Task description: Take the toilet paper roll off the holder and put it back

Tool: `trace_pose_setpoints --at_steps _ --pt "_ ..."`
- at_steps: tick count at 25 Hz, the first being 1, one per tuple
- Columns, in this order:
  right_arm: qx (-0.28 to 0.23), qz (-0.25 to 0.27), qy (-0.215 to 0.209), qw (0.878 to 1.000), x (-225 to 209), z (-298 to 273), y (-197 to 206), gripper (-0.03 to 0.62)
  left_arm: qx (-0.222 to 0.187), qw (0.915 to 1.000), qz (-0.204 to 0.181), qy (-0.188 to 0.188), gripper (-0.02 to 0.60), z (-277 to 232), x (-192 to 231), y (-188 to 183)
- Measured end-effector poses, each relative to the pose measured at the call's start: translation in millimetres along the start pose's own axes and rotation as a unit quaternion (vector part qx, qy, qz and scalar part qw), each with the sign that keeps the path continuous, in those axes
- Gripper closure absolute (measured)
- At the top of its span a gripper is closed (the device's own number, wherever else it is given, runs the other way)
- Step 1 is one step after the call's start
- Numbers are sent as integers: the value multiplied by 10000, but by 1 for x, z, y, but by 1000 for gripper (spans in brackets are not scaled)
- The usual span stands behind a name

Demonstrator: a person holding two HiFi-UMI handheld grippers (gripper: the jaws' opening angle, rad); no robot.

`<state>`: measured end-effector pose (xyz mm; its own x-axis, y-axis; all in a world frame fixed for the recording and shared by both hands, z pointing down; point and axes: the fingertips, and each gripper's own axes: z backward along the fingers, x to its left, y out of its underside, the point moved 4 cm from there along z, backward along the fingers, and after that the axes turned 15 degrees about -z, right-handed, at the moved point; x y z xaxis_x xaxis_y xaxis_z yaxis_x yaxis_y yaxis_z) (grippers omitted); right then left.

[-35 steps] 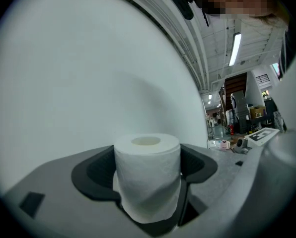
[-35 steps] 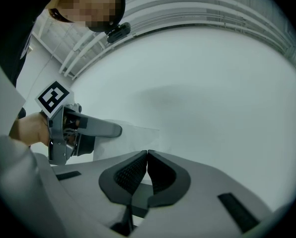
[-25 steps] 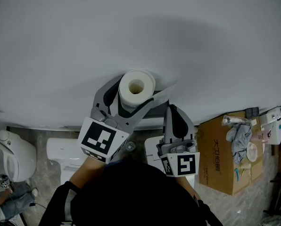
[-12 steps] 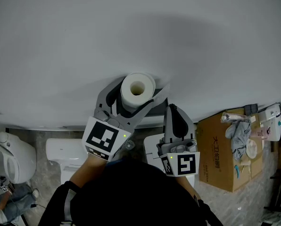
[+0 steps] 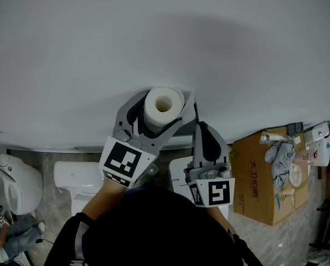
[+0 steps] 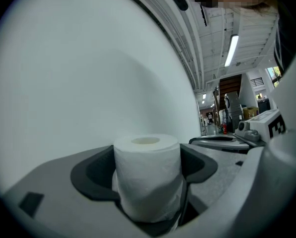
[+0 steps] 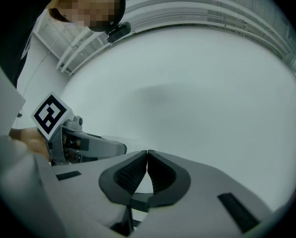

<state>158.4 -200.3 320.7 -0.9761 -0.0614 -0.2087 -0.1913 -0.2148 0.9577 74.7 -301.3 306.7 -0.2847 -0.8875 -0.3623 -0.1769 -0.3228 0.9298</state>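
Since a second ago the left gripper (image 5: 163,110) has carried the toilet paper roll (image 5: 154,114) a little to the right and slightly closer to the wall (image 5: 154,37); the right gripper (image 7: 147,155) has kept its place beside it.

The roll is white, plump and nearly full, with a soft, faintly dimpled surface. In the head view its end faces the camera, showing the round hollow core. In the left gripper view it stands upright between the jaws, and a loose fold of paper hangs at its lower edge. The left gripper's jaws stand wide and clasp the roll, one dark curved pad pressing each side of it. It is held up in the air, just in front of the wall.

The right gripper's jaws are closed tip to tip with nothing between them. It sits just right of the left gripper, near it but apart, and points at the same wall.

The wall is plain, pale and unbroken, filling everything above and around the roll. To the left and above there is open room. Far below lie a floor, a white toilet (image 5: 13,184) at the left edge, and a cardboard box (image 5: 262,187) at the right with cloth and small items on top, all well apart from the grippers.
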Motion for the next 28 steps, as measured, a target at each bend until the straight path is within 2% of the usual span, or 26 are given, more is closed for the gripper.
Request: trace_pose_setpoints --at_steps 6,11,15,22,24,26,28 --pt "-14 33 -32 10000 1 0 -1 570 87 9999 -30 104 194 -2 -3 4" --pt "9 -13 -5 10000 3 2 -1 569 17 10000 32 53 140 2 -3 4" --pt "-3 3 -52 10000 6 2 -1 571 -21 9993 340 -119 133 11 1 2" --pt "-28 5 -189 9998 20 3 0 571 -600 9976 185 -303 137 38 11 -21" --pt "-27 -3 -233 9997 24 3 0 570 -666 9968 196 -388 178 47 13 -25" --pt "-45 -6 -283 9996 28 3 0 571 -735 9957 188 -532 285 56 17 -28" --pt "-52 -2 -329 9994 32 2 -1 571 -772 9946 173 -673 362 64 21 -28"
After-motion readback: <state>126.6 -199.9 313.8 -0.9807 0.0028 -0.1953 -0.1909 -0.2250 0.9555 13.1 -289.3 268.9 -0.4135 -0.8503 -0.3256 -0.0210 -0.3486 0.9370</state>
